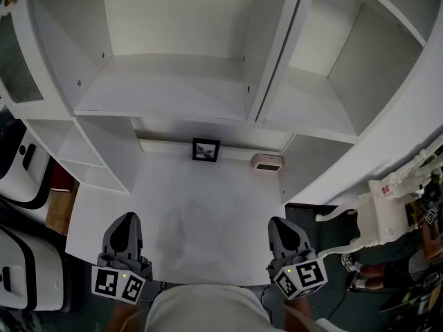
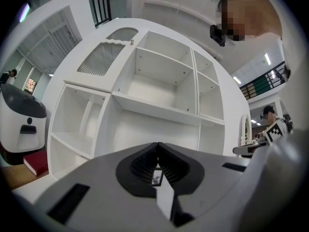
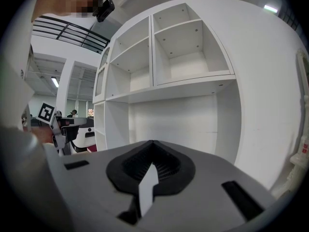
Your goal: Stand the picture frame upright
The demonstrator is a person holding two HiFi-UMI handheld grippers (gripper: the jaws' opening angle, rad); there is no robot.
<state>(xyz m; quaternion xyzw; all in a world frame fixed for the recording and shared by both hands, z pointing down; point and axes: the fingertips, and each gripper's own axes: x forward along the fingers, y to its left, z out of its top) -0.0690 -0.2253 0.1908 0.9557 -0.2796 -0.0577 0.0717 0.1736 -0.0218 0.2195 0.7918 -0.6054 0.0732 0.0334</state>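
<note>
A small black picture frame (image 1: 205, 149) is at the back of the white desk top (image 1: 208, 206), close to the back wall, with its picture facing me. A sliver of it (image 2: 155, 178) shows past the shut jaws in the left gripper view. My left gripper (image 1: 126, 221) hovers at the desk's near left edge, far from the frame, shut and holding nothing. My right gripper (image 1: 280, 225) sits at the near right edge, also shut and bare. In their own views the left gripper (image 2: 157, 146) and the right gripper (image 3: 152, 144) point level toward the shelf unit.
A small beige box-like device (image 1: 267, 162) lies right of the frame by the back wall. White shelf compartments (image 1: 173, 81) rise above and beside the desk. A white ornate stand (image 1: 377, 206) is at the right and a white machine (image 1: 24, 168) at the left.
</note>
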